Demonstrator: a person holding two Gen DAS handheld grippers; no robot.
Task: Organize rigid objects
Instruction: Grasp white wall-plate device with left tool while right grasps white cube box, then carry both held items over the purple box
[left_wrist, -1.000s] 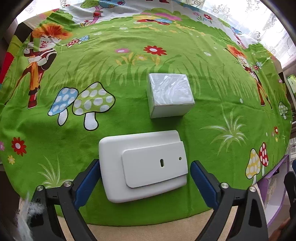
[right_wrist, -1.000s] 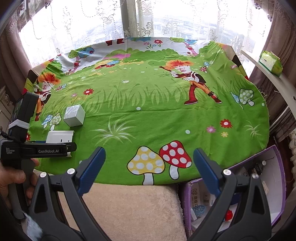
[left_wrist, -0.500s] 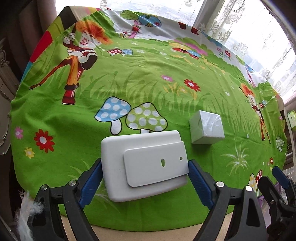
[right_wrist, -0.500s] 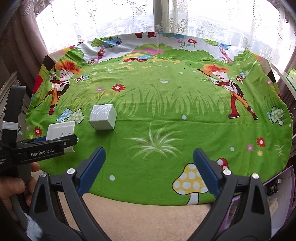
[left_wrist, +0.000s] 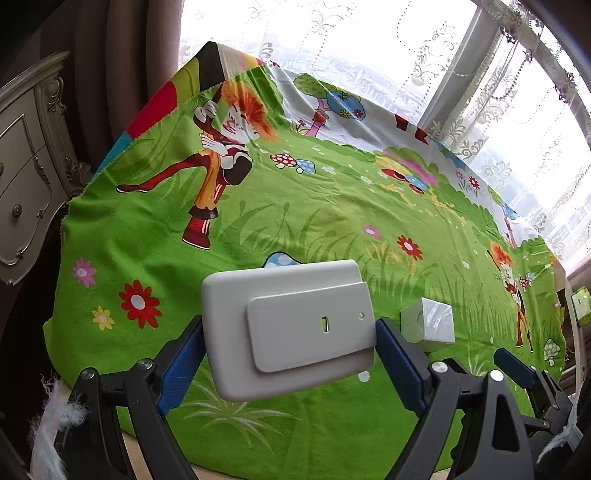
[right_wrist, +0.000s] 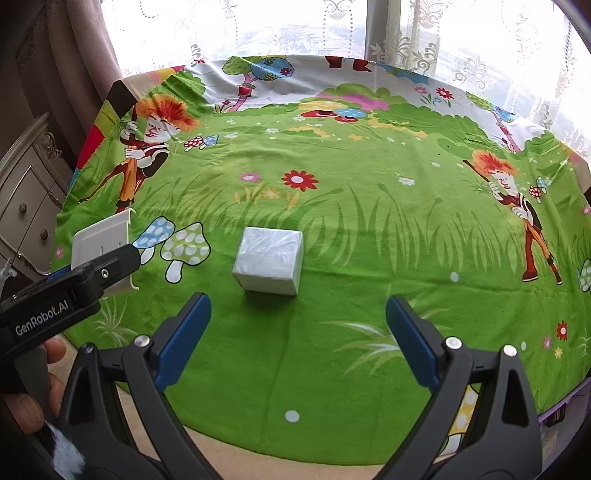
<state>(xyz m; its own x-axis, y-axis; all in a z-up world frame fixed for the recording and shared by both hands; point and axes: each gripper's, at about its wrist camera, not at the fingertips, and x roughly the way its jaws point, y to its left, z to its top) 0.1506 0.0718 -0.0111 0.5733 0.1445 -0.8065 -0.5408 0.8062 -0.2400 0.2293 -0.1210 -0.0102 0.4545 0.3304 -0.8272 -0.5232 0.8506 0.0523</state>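
The left gripper (left_wrist: 288, 354) clamps the flat white plastic holder (left_wrist: 288, 328) between its blue pads at lower centre of the left wrist view, lifted clear of the green cartoon tablecloth (left_wrist: 295, 221); in the right wrist view the same holder (right_wrist: 101, 243) appears at the left edge. The right gripper (right_wrist: 297, 332) stands released with nothing between its jaws, low in its frame. The white cube box (right_wrist: 269, 260) rests on the cloth at frame centre, just above those jaws.
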